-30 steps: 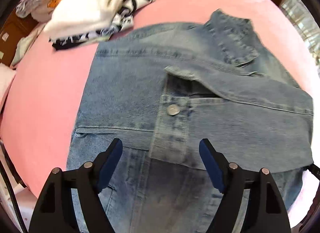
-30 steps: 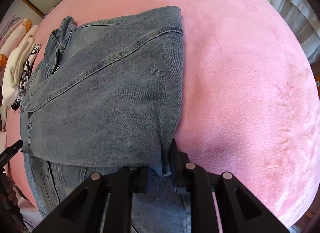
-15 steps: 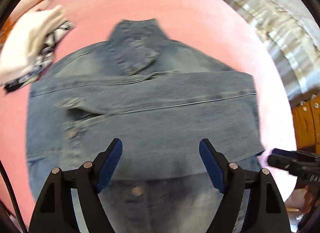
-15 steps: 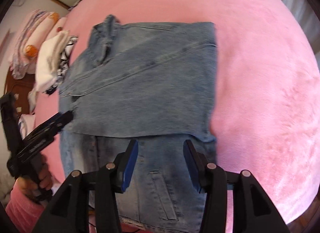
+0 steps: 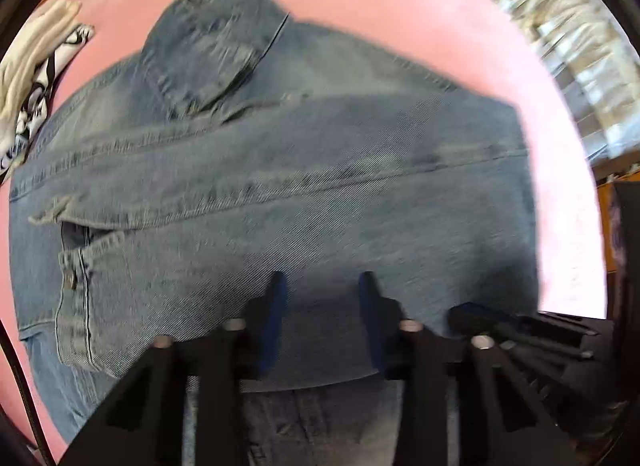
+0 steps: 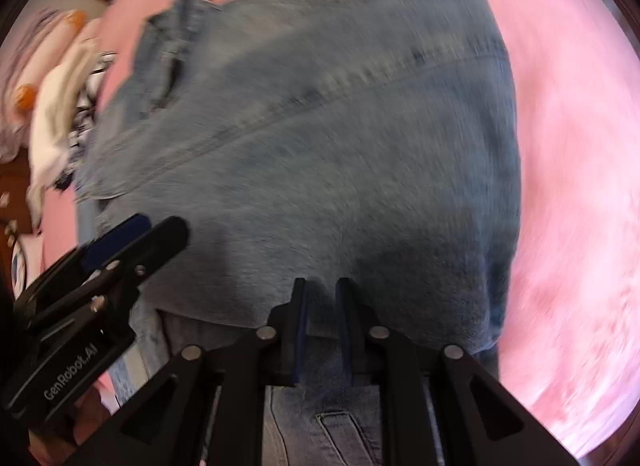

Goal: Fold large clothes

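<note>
Denim jacket [image 5: 304, 193] lies folded on the pink bed [image 5: 400, 5]. Left tool [image 5: 322, 306] and right tool [image 6: 322, 306] both closing, each with the folded sleeve's lower edge between its jaws.

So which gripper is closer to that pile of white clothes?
Left. The left gripper works the denim jacket's folded edge on the white pile's side; the right gripper sits farther along that edge.
</note>
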`<act>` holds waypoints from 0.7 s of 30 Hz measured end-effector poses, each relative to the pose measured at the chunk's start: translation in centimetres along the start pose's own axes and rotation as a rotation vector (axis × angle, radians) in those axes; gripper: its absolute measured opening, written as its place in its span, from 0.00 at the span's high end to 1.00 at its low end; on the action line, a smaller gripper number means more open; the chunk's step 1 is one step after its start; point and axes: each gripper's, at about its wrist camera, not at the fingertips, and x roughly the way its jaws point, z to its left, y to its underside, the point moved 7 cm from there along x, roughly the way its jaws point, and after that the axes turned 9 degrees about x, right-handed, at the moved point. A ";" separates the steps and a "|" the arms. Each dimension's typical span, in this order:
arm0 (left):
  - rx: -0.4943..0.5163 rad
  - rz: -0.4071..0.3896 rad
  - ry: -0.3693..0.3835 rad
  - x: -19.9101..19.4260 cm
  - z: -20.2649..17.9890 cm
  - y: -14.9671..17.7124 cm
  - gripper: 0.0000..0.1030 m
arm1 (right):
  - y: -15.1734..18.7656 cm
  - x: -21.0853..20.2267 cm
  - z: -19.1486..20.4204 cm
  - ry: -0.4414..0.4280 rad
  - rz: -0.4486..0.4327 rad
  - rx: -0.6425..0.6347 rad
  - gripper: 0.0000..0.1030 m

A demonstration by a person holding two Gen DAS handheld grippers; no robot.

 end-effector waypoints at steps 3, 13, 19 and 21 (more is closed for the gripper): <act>-0.015 0.032 -0.028 1.3 1.5 1.1 0.87 | 0.1 1.0 -1.1 0.009 0.014 0.073 1.00; -0.073 0.051 -0.180 0.7 11.4 5.4 0.91 | -0.2 0.8 -3.3 -0.002 0.000 0.105 1.00; -0.096 0.048 -0.153 0.2 14.4 6.6 0.98 | -0.6 -0.1 -5.1 0.034 -0.024 0.115 1.00; -0.082 0.048 -0.183 0.4 14.1 6.5 0.98 | -0.6 -0.3 -5.0 0.050 -0.030 0.119 1.00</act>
